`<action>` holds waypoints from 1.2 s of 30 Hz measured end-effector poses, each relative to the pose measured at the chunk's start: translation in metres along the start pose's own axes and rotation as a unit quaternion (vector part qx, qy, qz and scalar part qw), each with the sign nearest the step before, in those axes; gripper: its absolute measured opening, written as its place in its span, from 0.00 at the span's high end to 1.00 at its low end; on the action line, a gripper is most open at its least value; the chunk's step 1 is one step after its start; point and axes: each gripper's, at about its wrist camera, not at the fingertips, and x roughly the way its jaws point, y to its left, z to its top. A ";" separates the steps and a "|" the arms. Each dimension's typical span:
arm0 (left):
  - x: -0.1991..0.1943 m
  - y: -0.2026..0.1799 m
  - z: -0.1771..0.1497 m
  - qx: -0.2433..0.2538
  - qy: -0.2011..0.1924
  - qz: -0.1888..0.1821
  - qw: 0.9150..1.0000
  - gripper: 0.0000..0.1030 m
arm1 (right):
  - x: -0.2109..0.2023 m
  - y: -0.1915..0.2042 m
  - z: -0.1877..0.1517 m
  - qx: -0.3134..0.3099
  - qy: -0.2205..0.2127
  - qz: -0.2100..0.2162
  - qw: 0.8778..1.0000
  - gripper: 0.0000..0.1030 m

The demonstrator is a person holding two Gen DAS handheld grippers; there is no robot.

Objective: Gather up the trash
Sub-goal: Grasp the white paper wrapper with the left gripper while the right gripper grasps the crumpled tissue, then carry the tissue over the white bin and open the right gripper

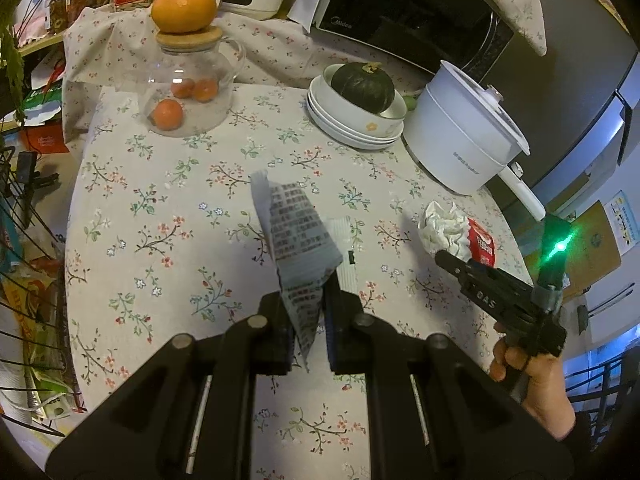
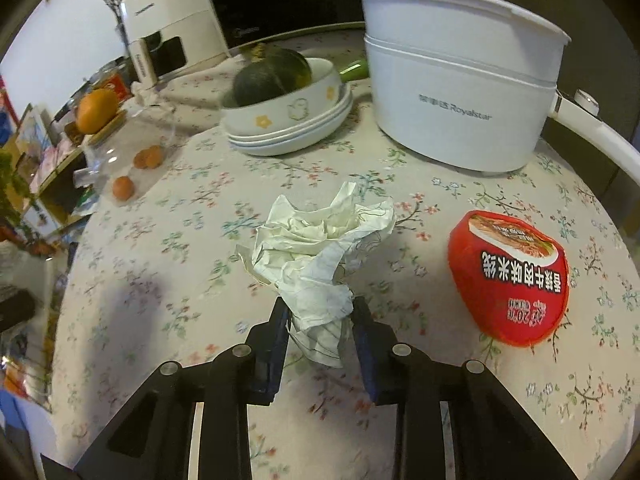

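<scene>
- On the left, we are pinching the gray printed wrapper (image 1: pixel 298 236) in our left tongs (image 1: pixel 306 312), up off the surface (image 1: pixel 160 240).
- In the middle, our right tongs (image 2: pixel 320 320) are squeezing the crumpled tissue (image 2: pixel 316 248).
- On the right, the red packet (image 2: pixel 510 276) is lying on the surface, so we think it is left to pick up.

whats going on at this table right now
A person is clearing trash off the floral tablecloth with two handheld grippers. The left gripper has its jaws shut on a printed grey sachet wrapper. The right gripper grips a crumpled white tissue. A red noodle packet lies on the cloth beside it.
</scene>
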 end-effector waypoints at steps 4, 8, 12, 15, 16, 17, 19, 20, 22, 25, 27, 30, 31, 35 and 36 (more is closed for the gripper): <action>-0.004 -0.002 -0.003 0.005 0.000 -0.007 1.000 0.87 | -0.016 0.003 -0.006 0.001 0.003 0.015 1.000 0.69; -0.008 -0.005 -0.005 0.011 -0.001 -0.012 1.000 0.87 | -0.032 0.003 -0.015 0.004 0.007 0.020 1.000 0.69; -0.011 -0.007 -0.007 0.015 -0.001 -0.018 1.000 0.87 | -0.049 0.001 -0.023 0.004 0.007 0.017 1.000 0.69; -0.013 -0.008 -0.010 0.017 0.000 -0.023 1.000 0.87 | -0.061 -0.005 -0.029 0.010 0.008 0.016 1.000 0.69; -0.013 -0.009 -0.011 0.019 0.000 -0.026 0.999 0.87 | -0.065 -0.007 -0.031 0.010 0.008 0.015 1.000 0.69; -0.014 -0.010 -0.012 0.020 0.001 -0.027 0.999 0.87 | -0.069 -0.009 -0.033 0.010 0.007 0.014 1.000 0.69; -0.015 -0.013 -0.014 0.025 0.002 -0.030 0.999 0.87 | -0.077 -0.014 -0.036 0.012 0.006 0.011 1.000 0.69; -0.015 -0.016 -0.015 0.028 0.003 -0.032 0.999 0.87 | -0.083 -0.017 -0.039 0.013 0.005 0.010 1.000 0.69; -0.015 -0.021 -0.018 0.034 0.007 -0.036 0.999 0.87 | -0.092 -0.023 -0.043 0.017 0.004 0.009 1.000 0.69; -0.013 -0.032 -0.024 0.045 0.015 -0.045 0.998 0.87 | -0.105 -0.035 -0.051 0.023 0.003 0.005 1.000 0.69; -0.012 -0.040 -0.028 0.054 0.019 -0.049 0.997 0.87 | -0.113 -0.042 -0.056 0.028 0.003 0.002 1.000 0.69; -0.010 -0.052 -0.033 0.067 0.023 -0.054 0.996 0.87 | -0.125 -0.054 -0.065 0.034 0.003 -0.004 0.999 0.69; -0.009 -0.055 -0.034 0.070 0.025 -0.055 0.996 0.87 | -0.127 -0.057 -0.066 0.036 0.003 -0.005 0.999 0.69; -0.007 -0.071 -0.040 0.082 0.032 -0.066 0.994 0.87 | -0.149 -0.079 -0.079 0.051 0.000 -0.013 0.999 0.69; -0.007 -0.077 -0.041 0.087 0.033 -0.071 0.993 0.87 | -0.153 -0.085 -0.082 0.054 0.001 -0.015 0.998 0.69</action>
